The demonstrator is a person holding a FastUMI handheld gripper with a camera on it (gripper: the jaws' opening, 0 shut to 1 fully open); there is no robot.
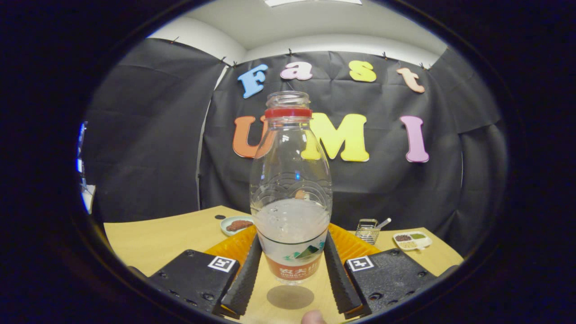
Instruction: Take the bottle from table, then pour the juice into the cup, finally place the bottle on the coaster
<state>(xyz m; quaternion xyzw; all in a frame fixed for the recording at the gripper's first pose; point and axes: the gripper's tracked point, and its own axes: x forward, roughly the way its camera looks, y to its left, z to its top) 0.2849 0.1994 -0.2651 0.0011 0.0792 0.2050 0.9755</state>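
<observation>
A clear plastic bottle [291, 189] stands upright between my fingers, with no cap, a red ring at its neck and a red label near its base. Pale juice fills its lower part. My gripper [291, 243] is shut on the bottle's lower body, one finger pressing on each side. The bottle's base hangs a little above the wooden table [157, 238], over a round grey shadow-like patch [290, 297]. An orange ribbed object [355, 245] lies on the table just behind the bottle, partly hidden by it and by the fingers.
Beyond the bottle to the left sits a small plate [237, 224] with brown food. To the right stand a little wire basket [368, 231] with a spoon and a white divided dish [411, 240]. A fingertip [312, 317] shows near me.
</observation>
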